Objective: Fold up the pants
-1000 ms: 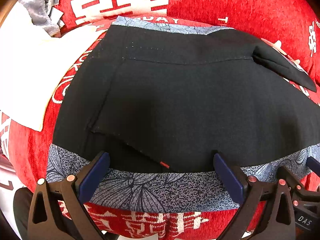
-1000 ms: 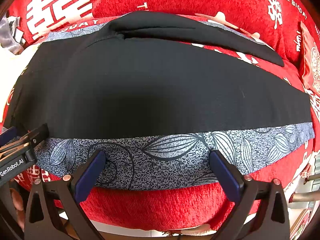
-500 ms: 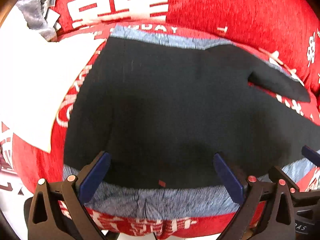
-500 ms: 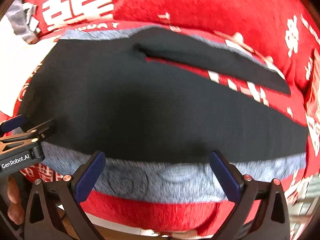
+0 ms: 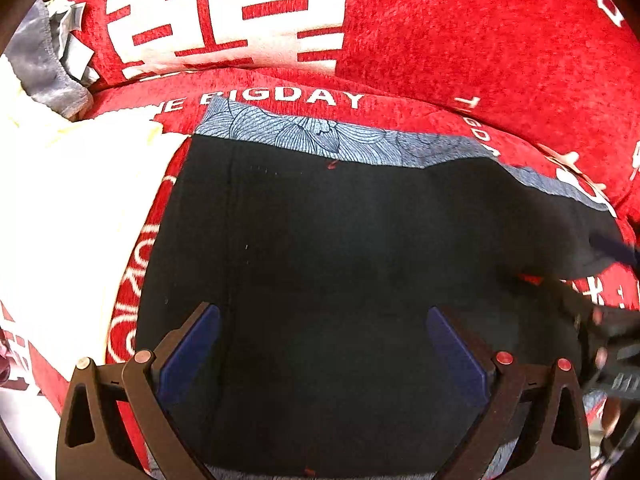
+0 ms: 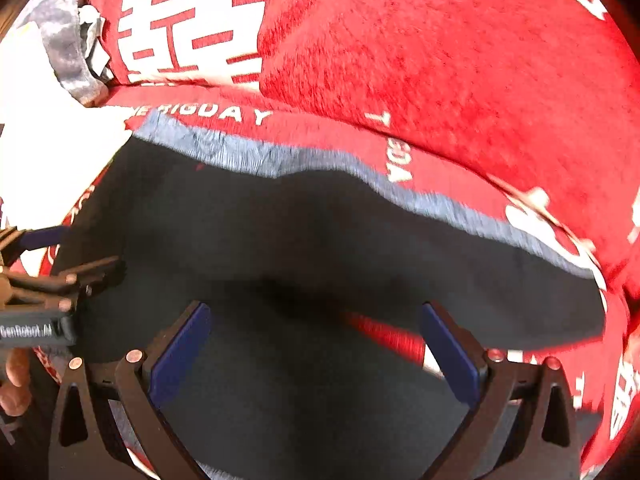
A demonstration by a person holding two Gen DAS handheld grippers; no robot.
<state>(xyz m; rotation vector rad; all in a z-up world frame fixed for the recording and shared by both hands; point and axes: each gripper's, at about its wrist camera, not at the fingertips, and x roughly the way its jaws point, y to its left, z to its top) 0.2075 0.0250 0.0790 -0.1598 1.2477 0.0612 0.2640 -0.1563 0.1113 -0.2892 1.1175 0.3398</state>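
red sofa cover [image 5: 460, 60] with white lettering is filling the background. black pants [image 5: 340, 260] with a blue floral band are lying flat across it. left gripper [image 5: 323, 354] and right gripper [image 6: 314, 350] are both hovering wide open over the fabric, probably gripping nothing; right view is blurring.

Both grippers have moved forward over the pants [image 5: 340, 264], away from the sofa's [image 5: 460, 48] front edge toward its backrest. The grey patterned band that lay between the left gripper's [image 5: 323, 344] fingers is now almost out of view. Black cloth now fills the gap in the right gripper [image 6: 316, 340] too.
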